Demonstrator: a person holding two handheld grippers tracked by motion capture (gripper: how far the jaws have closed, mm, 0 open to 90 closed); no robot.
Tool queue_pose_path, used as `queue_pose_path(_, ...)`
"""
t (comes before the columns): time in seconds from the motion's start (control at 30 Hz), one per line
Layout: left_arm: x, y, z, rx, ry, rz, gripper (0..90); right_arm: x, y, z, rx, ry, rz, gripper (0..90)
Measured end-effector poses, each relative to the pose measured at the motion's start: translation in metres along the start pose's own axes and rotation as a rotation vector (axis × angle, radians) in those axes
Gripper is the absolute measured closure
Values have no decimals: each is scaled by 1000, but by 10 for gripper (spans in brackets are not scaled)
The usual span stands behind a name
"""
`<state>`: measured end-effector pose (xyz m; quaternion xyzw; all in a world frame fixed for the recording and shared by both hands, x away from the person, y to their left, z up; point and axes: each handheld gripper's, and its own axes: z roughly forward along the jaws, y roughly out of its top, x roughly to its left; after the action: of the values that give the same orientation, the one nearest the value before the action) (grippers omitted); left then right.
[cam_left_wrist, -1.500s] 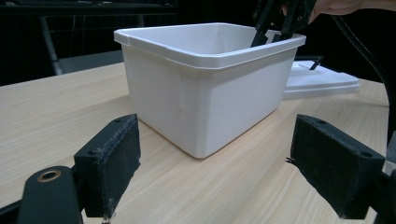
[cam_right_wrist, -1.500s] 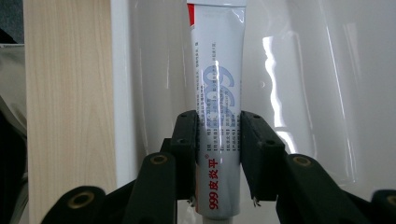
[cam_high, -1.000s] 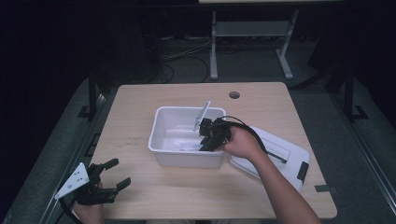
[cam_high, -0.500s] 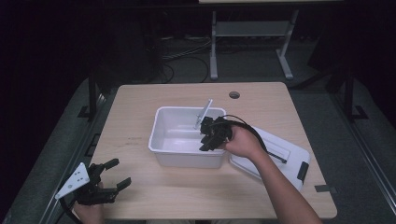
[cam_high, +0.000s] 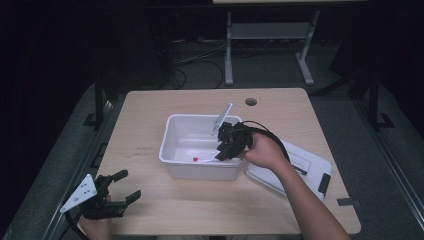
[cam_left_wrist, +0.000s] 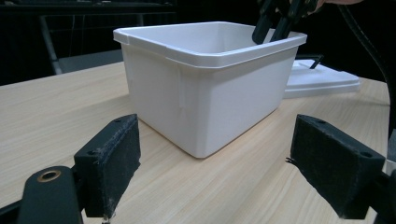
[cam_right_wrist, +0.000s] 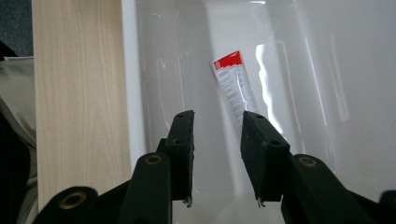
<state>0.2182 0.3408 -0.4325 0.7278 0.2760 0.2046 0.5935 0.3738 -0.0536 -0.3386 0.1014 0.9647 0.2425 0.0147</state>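
Right tongs (cam_high: 224, 150): your right hand (cam_high: 265, 150) reaches in from the lower right and tips them down into the white bin (cam_high: 172, 137); the jaws stand a small gap apart, holding nothing.
Right forearm: it crosses the bench (cam_high: 150, 105) at a slant, passing over the white lid (cam_high: 312, 167) that lies flat just right of the bin.
Packet (cam_right_wrist: 235, 83): a clear sachet with a red-and-white label lies on the bin floor, just beyond the jaw tips in the right gripper view; in the high view it appears as a small red spot (cam_high: 196, 159) near the front wall.
Left tongs (cam_high: 116, 192): you hold them low at the bench's near left corner, well apart from the bin, jaws spread wide and empty.
Left gripper view: the bin (cam_left_wrist: 205, 88) stands ahead between the wide jaws; the right tongs (cam_left_wrist: 275, 21) dip over its far rim.
Hidden: your left hand is cut off by the bottom edge of the high view; the label's print is too small to read.
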Motion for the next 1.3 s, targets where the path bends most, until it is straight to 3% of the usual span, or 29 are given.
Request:
queue_pose_path(0.23, 0, 0, 0, 2, 0, 2, 157, 2, -1, -16, -10, -18, 1, 641)
queue_pose_path(0.67, -1, 0, 1, 7, 0, 3, 157, 5, -18, -42, -34, -58, 29, 615)
queue_pose_path(1.3, -1, 0, 2, 12, 1, 7, 157, 7, -55, -68, -57, -121, 86, 550)
